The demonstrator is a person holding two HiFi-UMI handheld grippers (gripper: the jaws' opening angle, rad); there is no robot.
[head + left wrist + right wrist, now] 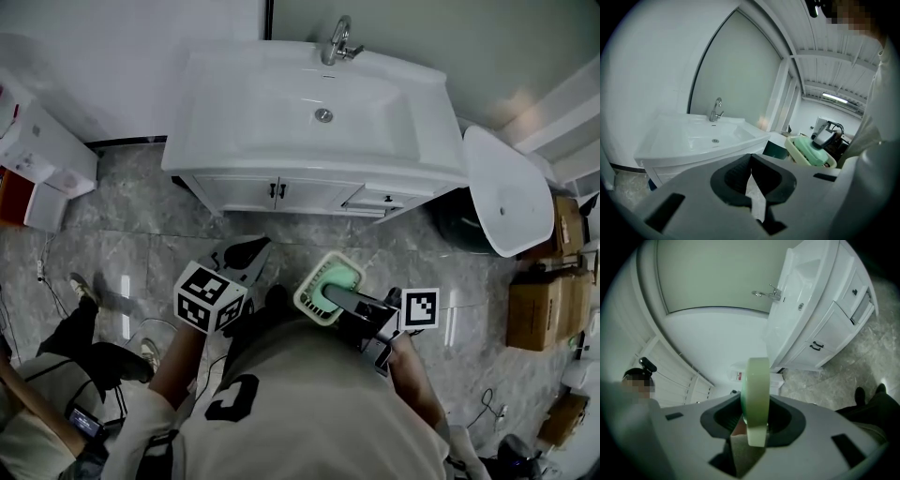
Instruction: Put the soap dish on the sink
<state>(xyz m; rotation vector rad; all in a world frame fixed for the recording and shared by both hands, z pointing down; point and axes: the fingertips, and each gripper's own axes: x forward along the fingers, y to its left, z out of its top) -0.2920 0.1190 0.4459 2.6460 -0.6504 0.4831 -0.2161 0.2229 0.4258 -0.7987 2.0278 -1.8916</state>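
The soap dish (328, 286), cream with a green insert, hangs over the floor in front of the vanity. My right gripper (343, 300) is shut on its rim. The right gripper view shows the soap dish (757, 399) edge-on, standing upright between the jaws of my right gripper (757, 422). My left gripper (246, 253) is just left of the dish, shut and empty; its tips meet in its own view (751, 157), where the soap dish (808, 150) shows at the right. The white sink (281, 112) with a chrome faucet (337, 42) lies ahead, its basin bare.
Below the sink is a white cabinet (281, 192) with dark handles. A white ceramic piece (506, 192) leans at the right, with cardboard boxes (544, 305) beyond it. White boxes (42, 159) stand at the left. Another person (56, 412) crouches at the lower left.
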